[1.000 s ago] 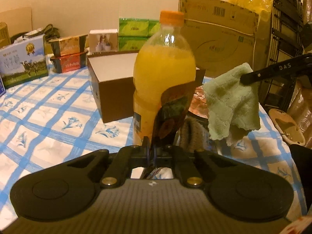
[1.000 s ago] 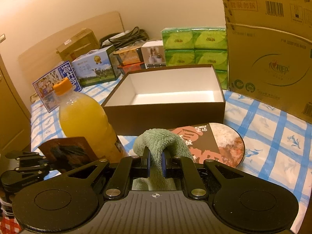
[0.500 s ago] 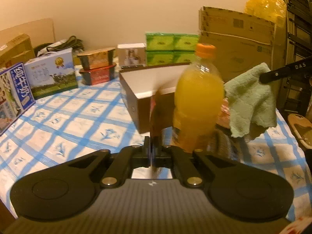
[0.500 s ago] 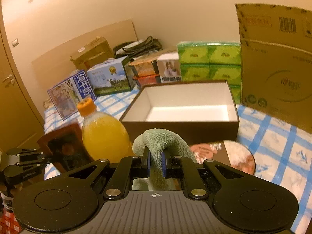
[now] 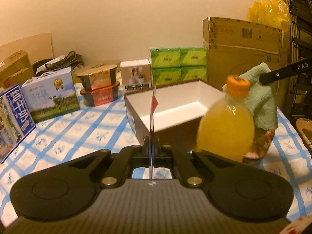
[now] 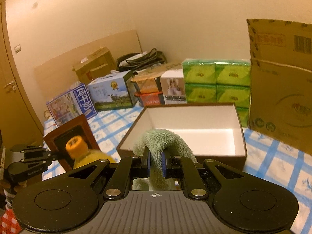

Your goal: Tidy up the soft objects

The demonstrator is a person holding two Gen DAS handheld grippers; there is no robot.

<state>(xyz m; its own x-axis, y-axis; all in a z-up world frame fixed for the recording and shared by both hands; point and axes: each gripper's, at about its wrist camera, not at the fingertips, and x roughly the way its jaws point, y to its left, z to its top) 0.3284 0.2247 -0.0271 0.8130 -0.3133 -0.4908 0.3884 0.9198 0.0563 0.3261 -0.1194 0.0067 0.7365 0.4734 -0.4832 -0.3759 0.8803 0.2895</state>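
My right gripper (image 6: 155, 164) is shut on a pale green fluffy cloth (image 6: 161, 142) and holds it up in front of an open brown box with a white inside (image 6: 195, 136). The cloth (image 5: 263, 97) also hangs from the right gripper's fingers (image 5: 282, 73) in the left wrist view. My left gripper (image 5: 151, 146) is shut on a thin brown snack packet (image 5: 153, 113), seen edge-on there and face-on in the right wrist view (image 6: 72, 134). The box (image 5: 175, 105) lies just beyond the packet.
An orange juice bottle (image 5: 226, 124) stands on the blue checked tablecloth (image 5: 78, 132) between the grippers. Milk cartons (image 5: 50, 95), noodle bowls (image 5: 99, 89), green tissue packs (image 5: 177, 66) and a big cardboard box (image 5: 241, 50) line the back. A round food pack (image 5: 261, 144) lies behind the bottle.
Both grippers have risen and pulled back with their loads. The left one swung left, so the packet turned edge-on and the bottle shifted right. The box's inside now shows more.
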